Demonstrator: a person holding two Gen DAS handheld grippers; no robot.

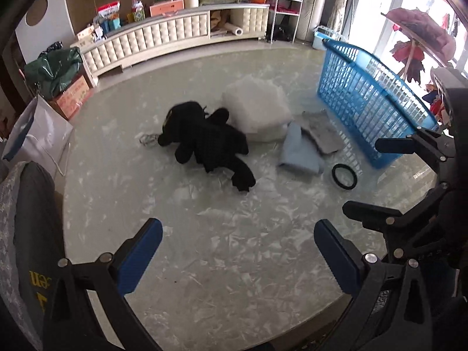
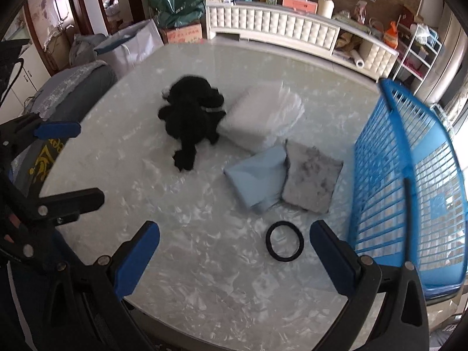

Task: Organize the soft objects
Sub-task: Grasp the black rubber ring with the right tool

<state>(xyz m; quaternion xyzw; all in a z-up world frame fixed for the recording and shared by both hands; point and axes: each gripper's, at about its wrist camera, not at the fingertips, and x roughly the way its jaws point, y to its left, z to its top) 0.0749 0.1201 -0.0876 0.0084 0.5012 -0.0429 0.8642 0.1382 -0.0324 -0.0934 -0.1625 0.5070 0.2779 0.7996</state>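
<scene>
**Soft goods waiting on a marbled tabletop**

The right claw [image 2: 234,251] is hovering with its blue-padded jaws spread wide, gripping nothing, above the pale tabletop [image 2: 204,292]. A black ring [image 2: 284,241] is lying just ahead between the jaws. Beyond it, a light blue cloth [image 2: 257,178] is touching a grey fuzzy pad [image 2: 311,181], with a white cushion [image 2: 263,117] behind them and a black plush toy [image 2: 191,120] resting against the cushion's left side. A blue slatted basket [image 2: 409,175] is standing at right. The left claw [image 2: 73,163] is showing at the left edge, jaws apart.
</scene>
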